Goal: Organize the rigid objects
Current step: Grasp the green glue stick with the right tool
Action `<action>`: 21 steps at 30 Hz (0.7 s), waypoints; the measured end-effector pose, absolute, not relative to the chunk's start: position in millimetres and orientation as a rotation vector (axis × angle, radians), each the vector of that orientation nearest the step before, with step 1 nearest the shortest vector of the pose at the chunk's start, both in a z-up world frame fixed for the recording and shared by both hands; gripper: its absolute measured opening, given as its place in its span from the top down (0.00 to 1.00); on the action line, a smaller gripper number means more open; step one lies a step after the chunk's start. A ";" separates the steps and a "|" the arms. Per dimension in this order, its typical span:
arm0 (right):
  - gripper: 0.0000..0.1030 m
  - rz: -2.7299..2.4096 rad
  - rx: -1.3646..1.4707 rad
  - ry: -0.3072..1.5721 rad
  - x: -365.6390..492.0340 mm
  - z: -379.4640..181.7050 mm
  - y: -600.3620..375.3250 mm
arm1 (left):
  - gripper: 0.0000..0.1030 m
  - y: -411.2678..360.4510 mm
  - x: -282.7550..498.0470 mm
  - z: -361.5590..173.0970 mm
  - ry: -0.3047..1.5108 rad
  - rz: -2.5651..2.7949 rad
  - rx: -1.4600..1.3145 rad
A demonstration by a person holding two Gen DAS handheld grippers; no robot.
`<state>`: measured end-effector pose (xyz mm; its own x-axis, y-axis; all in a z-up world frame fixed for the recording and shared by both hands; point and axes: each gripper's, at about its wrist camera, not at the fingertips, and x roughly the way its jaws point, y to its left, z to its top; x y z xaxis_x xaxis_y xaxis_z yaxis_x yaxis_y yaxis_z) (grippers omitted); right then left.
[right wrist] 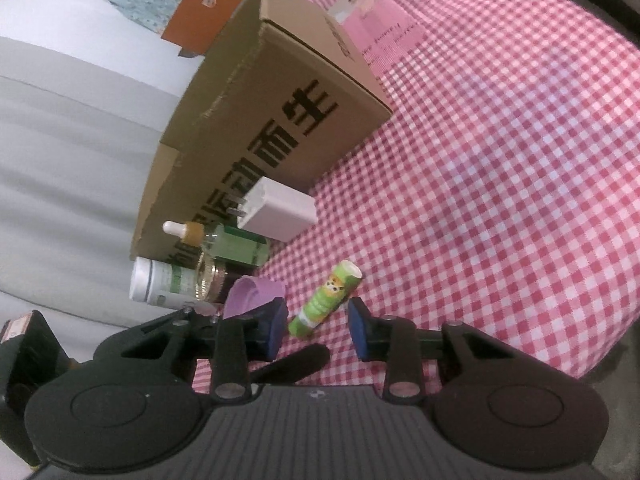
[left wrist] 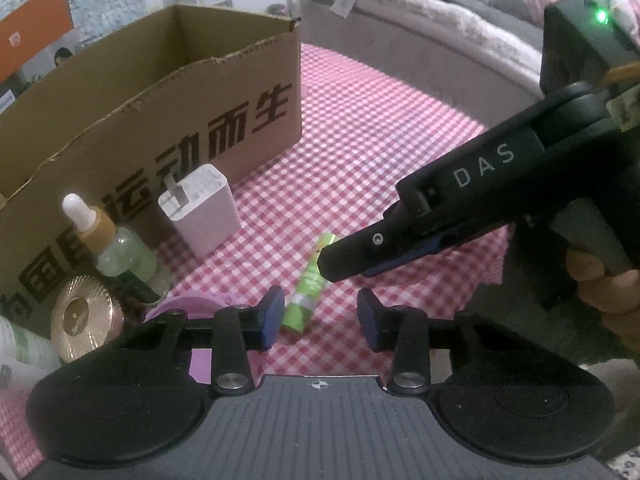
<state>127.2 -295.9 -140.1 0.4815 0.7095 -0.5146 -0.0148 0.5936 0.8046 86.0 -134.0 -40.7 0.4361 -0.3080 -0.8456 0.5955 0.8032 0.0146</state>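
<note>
Two claws are seen over the checked desk, and both are held wide apart with nothing between the pads. The green tube is found lying on its side just ahead of the right claw, roughly centred in the gap and angled up to the right; from the left claw it lies just ahead and slightly left of centre, with the tip of the right claw close above its far end. The tube is judged to be light and stiff, with a smooth printed skin that may slip or roll, so a hold across its middle, square to its long axis, is advised rather than at the capped end. To the left of both claws a cluster is crowded together: a purple lid, a dropper bottle, a gold disc and a white charger, all near the wall of the cardboard box. The glass dropper is judged fragile and should not be knocked. Open cloth is offered ahead and to the right of the tube. The box rim is ragged and stands high, so any object must be lifted well over it.
</note>
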 end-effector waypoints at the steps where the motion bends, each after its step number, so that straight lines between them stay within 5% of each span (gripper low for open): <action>1: 0.65 0.508 0.833 0.984 129.5 -142.0 -294.9 | 0.64 -135.5 87.4 -42.0 0.970 -0.572 0.348; 15: 0.73 0.521 0.772 0.972 152.7 -142.0 -278.4 | 0.86 -143.9 104.1 -46.6 0.974 -0.535 0.368; 21: 0.78 0.513 0.749 0.949 153.1 -138.0 -274.6 | 0.86 -140.4 101.1 -41.7 0.952 -0.527 0.359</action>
<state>153.1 -274.6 -138.0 0.4973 0.6849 -0.5326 -0.0710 0.6440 0.7617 101.1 -140.4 -41.7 0.4698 -0.2659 -0.8418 0.5722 0.8178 0.0609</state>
